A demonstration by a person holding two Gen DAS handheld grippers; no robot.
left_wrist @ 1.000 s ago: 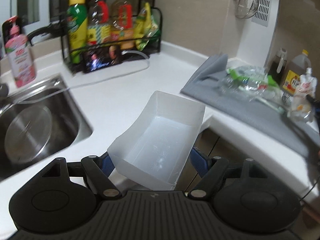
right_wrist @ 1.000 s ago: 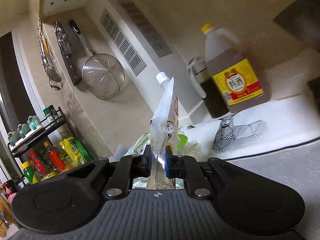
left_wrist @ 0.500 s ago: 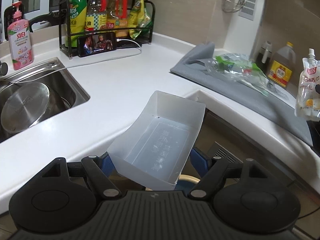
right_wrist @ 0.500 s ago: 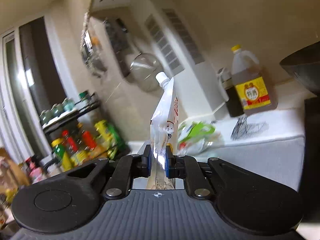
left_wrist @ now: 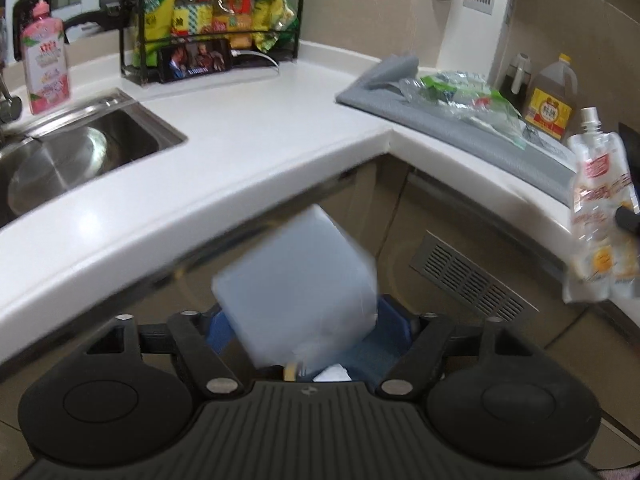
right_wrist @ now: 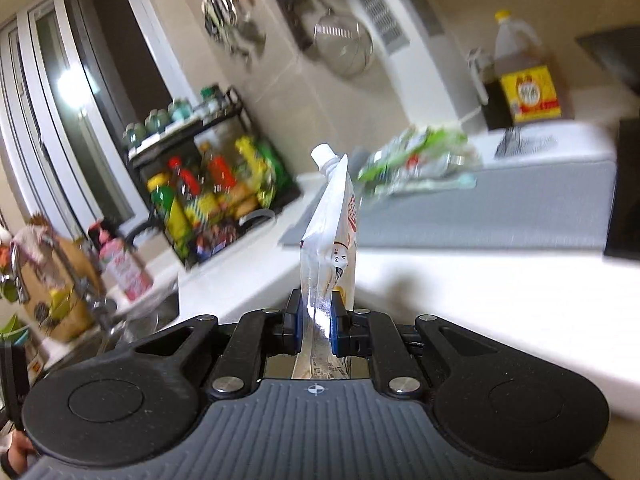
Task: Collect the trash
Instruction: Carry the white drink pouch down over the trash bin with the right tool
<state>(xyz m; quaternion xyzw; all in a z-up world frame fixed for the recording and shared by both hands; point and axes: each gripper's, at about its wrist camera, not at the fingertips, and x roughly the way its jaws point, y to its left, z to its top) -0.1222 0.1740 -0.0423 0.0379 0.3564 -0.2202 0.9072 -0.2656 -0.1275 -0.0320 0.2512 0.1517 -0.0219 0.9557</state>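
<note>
Pinching the spouted pouch [right_wrist: 330, 236] upright between closed pads, my right gripper [right_wrist: 316, 326] hangs off the white counter [right_wrist: 460, 292]; my left gripper [left_wrist: 308, 332] has its jaws spread, the blurred plastic box [left_wrist: 298, 284] between them, contact unclear

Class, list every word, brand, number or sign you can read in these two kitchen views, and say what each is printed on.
Nothing can be read with certainty.
Red print on the pouch: blurred.
Characters on the yellow label of the jug: blurred.
Red characters on the pink pump bottle: blurred.
Subtitle line on the phone: too small.
Labels on the rack bottles: blurred.
</note>
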